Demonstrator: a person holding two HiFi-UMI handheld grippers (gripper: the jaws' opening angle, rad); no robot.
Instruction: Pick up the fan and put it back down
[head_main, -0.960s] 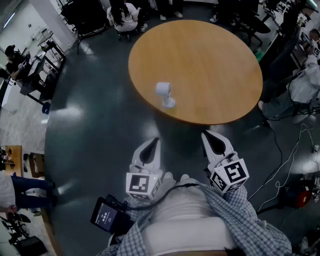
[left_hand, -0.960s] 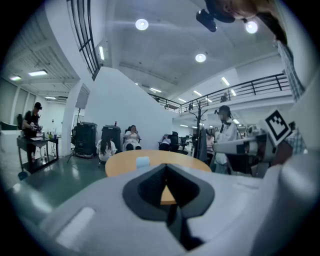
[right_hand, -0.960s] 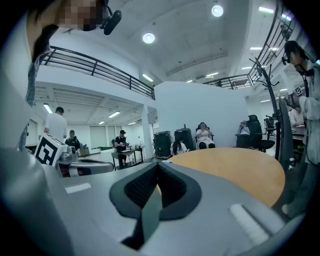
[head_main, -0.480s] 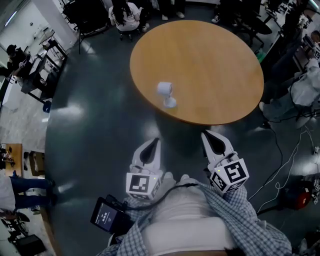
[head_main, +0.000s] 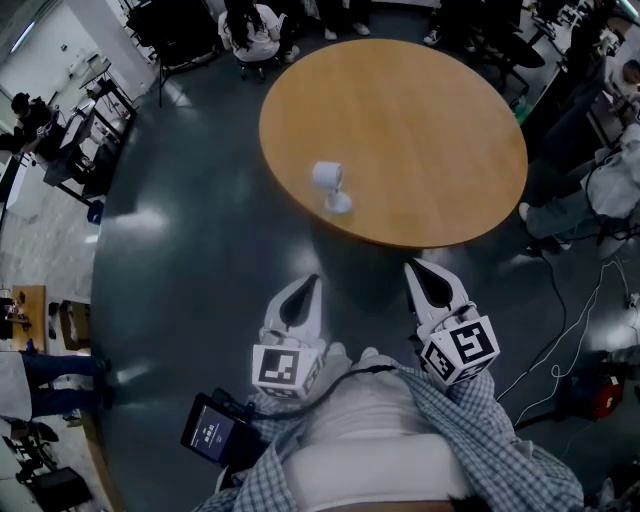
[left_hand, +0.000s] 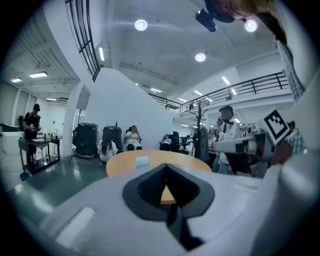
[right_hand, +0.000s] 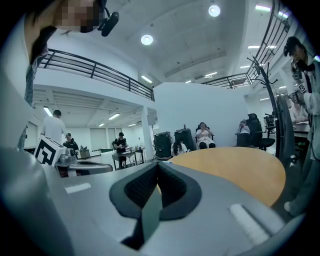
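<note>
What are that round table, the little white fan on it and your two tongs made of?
Table: likely wood or wood-look laminate, an even tan, matte top. Fan: probably plastic, smooth plain white, though too small to be sure. Left tongs and right tongs: pale grey moulded plastic shells with dark ribbed pads, perhaps rubber.

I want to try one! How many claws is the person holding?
2. The left claw and the right claw are side by side over the floor, both shut and empty, pointing at the round table with the fan. None seems hidden.
</note>
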